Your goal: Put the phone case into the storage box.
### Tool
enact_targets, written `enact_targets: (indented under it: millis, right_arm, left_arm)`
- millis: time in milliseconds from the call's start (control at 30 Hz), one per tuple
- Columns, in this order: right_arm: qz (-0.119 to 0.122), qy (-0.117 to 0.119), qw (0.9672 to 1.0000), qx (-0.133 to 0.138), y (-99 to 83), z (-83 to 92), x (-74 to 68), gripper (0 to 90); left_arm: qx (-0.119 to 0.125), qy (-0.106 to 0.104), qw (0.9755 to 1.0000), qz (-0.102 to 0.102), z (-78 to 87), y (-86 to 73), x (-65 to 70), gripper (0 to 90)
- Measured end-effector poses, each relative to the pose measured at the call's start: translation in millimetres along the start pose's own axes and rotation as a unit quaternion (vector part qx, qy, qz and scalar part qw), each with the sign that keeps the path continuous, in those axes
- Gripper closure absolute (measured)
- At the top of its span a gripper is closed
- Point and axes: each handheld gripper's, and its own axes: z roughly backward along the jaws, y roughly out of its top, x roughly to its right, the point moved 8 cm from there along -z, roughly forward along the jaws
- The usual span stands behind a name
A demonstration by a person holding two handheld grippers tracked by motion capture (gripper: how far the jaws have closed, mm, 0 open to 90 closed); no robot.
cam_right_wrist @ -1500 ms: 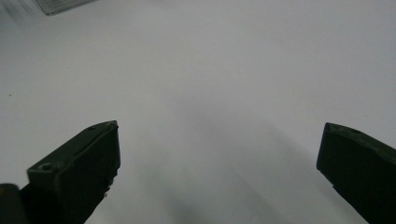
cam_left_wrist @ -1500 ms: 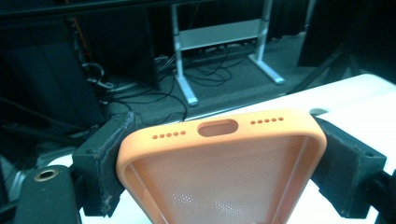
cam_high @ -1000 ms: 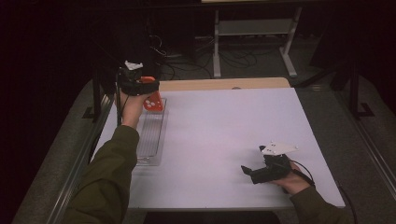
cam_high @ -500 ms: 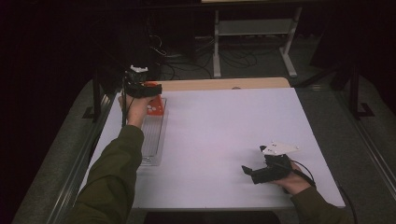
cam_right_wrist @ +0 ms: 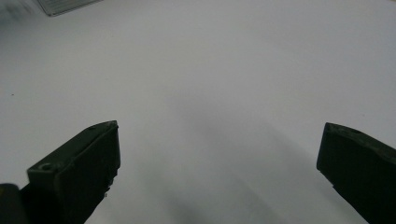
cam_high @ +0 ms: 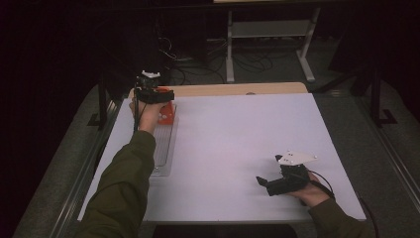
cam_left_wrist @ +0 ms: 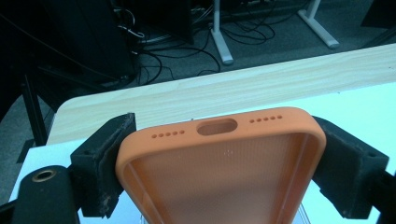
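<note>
At the far left corner of the white table [cam_high: 237, 148], the left gripper [cam_high: 154, 95] holds an orange phone case [cam_left_wrist: 224, 163] clamped across its width, one black pad [cam_left_wrist: 105, 163] pressing each long side. The jaws have just been opening a little, yet the pads remain against the case's sides in the left gripper view. The open inside of the case faces the gripper's camera, and its end with the port cut-out points toward the wooden strip [cam_high: 237, 89]; gripping the sides probably keeps it steady while it is set down. Below it, a clear tray [cam_high: 163, 148] lies along the left edge, likely its destination. At the near right, the right gripper [cam_high: 265, 182] rests low over the bare table, jaws wide apart and empty, apparently waiting.
</note>
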Motion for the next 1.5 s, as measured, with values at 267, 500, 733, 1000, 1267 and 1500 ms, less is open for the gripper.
enact_targets:
  millis: [267, 500, 733, 1000, 1267, 1500]
  right_arm:
    - [-0.001, 0.000, 1.0000, 0.001, 0.1, 0.4, 0.1, 0.0]
    - [0.001, -0.001, 1.0000, 0.004, 0.4, 1.1, 0.8, 0.0]
    - [0.001, -0.001, 1.0000, 0.004, 0.4, 1.3, 0.8, 0.0]
    - [0.001, -0.003, 1.0000, 0.005, 0.6, 1.4, 1.5, 0.0]
    - [-0.001, -0.005, 1.0000, 0.005, 1.1, 1.9, 1.9, 0.0]
    - [-0.003, -0.004, 1.0000, 0.003, 2.3, 3.2, 1.5, 0.0]
  left_arm:
    - [-0.005, 0.003, 1.0000, 0.000, -8.9, 3.8, -3.4, 13.9]
    - [0.007, 0.003, 1.0000, 0.004, -10.4, 8.1, -4.4, 8.5]
    - [0.016, -0.006, 0.9998, 0.002, -3.4, 13.2, -6.6, 0.7]
    - [0.009, -0.031, 0.9991, -0.028, 18.1, 15.3, -8.7, 0.0]
    - [0.015, -0.078, 0.9956, -0.050, 45.0, 14.1, -2.2, 0.0]
    - [0.022, -0.123, 0.9901, -0.065, 67.5, 7.7, 5.6, 0.0]
